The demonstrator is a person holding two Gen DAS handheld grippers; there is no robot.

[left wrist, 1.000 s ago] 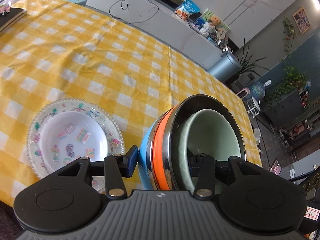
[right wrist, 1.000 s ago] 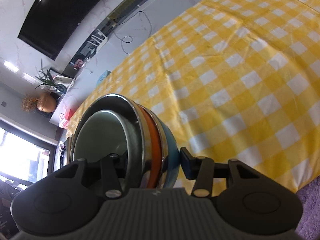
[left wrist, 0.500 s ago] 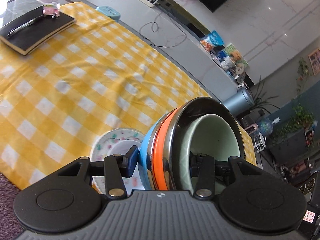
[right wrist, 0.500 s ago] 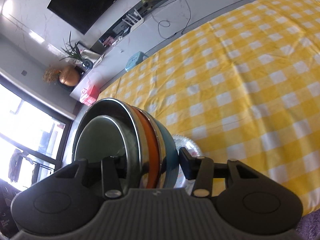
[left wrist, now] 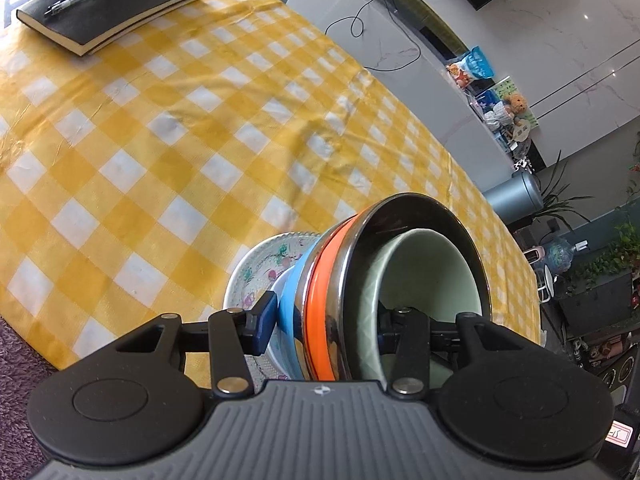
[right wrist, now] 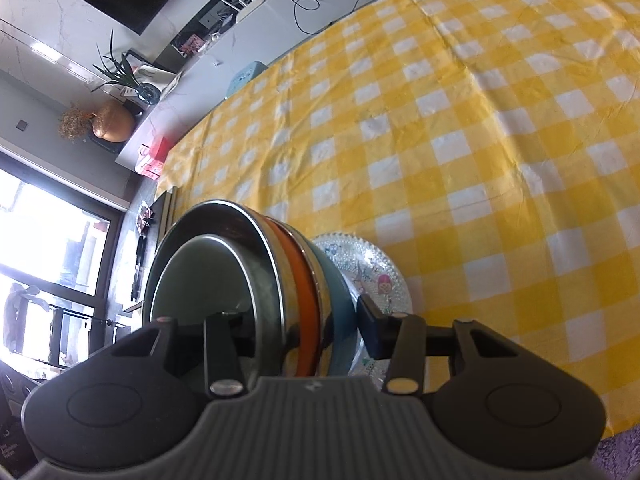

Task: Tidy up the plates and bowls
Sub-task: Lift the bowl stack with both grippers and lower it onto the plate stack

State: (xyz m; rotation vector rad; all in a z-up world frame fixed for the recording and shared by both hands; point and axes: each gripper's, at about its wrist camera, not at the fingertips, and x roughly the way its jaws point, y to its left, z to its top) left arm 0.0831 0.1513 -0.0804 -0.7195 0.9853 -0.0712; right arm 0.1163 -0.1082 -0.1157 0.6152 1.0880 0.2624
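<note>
A nested stack of bowls point(left wrist: 332, 312) (blue outside, orange band, steel, pale green innermost) hangs tilted between both grippers. My left gripper point(left wrist: 324, 328) is shut on the stack's rim, one finger outside the blue bowl, one inside the green bowl. My right gripper point(right wrist: 308, 328) is shut on the same stack point(right wrist: 280, 280) from the opposite side. A patterned glass plate point(left wrist: 264, 264) lies on the yellow checked tablecloth right under and behind the stack; it also shows in the right wrist view point(right wrist: 372, 276). Whether the stack touches the plate is hidden.
A black notebook point(left wrist: 108, 4) with a pen lies at the table's far left corner. The yellow checked tablecloth point(left wrist: 160, 140) stretches far ahead. The table's near edge point(left wrist: 36, 344) runs just below the grippers. A grey cabinet with cables stands beyond the table.
Both grippers have carried the bowl stack leftward and down, over the patterned plate. The plate, earlier to the left of the stack, now sits directly behind it.
</note>
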